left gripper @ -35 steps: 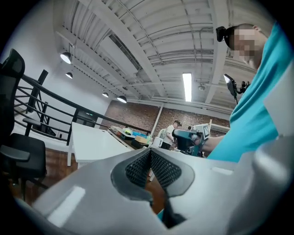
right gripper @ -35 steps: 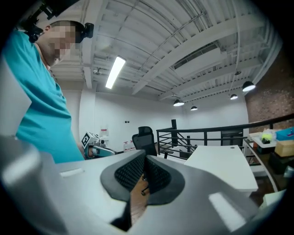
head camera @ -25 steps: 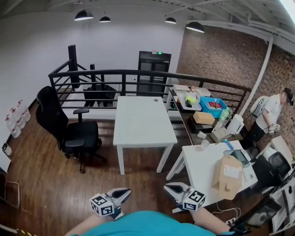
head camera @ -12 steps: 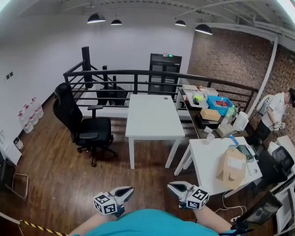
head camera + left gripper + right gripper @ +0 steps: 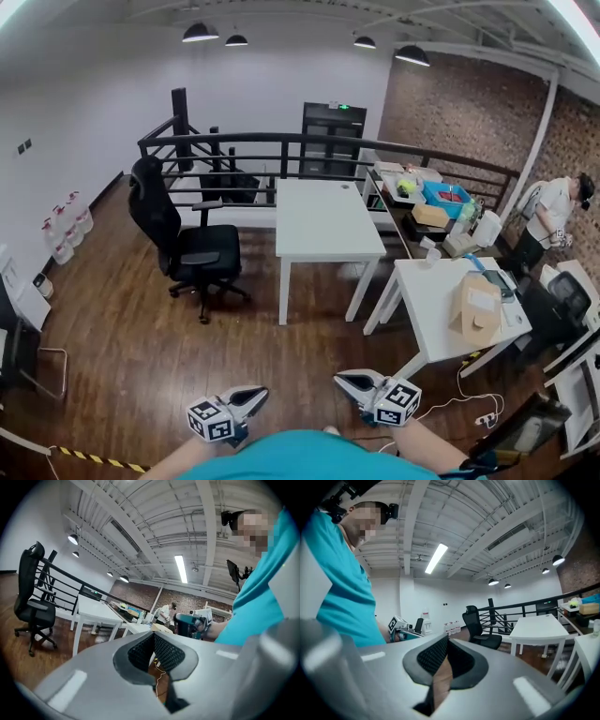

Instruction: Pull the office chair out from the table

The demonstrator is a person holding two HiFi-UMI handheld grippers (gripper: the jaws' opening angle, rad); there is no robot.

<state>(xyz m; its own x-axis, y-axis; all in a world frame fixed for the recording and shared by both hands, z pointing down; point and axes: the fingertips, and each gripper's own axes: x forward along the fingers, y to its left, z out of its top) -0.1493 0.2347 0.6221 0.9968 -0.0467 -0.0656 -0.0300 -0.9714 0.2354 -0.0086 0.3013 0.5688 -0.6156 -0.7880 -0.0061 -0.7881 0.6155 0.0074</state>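
Observation:
The black office chair stands on the wood floor left of the white table, a gap apart from it, its seat turned toward the table. Both grippers hang close to my body at the bottom of the head view, far from the chair. My left gripper is shut and holds nothing, and so is my right gripper. The left gripper view shows its pads touching, with the chair at far left. In the right gripper view the chair and table lie beyond the shut gripper.
A second white table at right carries a cardboard box. Behind it are a cluttered shelf with a blue bin and a black railing. A person stands far right. Bottles line the left wall. Striped tape crosses the lower left.
The whole scene has slid right and farther off in the head view as I moved across the floor. Both grippers came along, still shut. The chair keeps its place beside the table.

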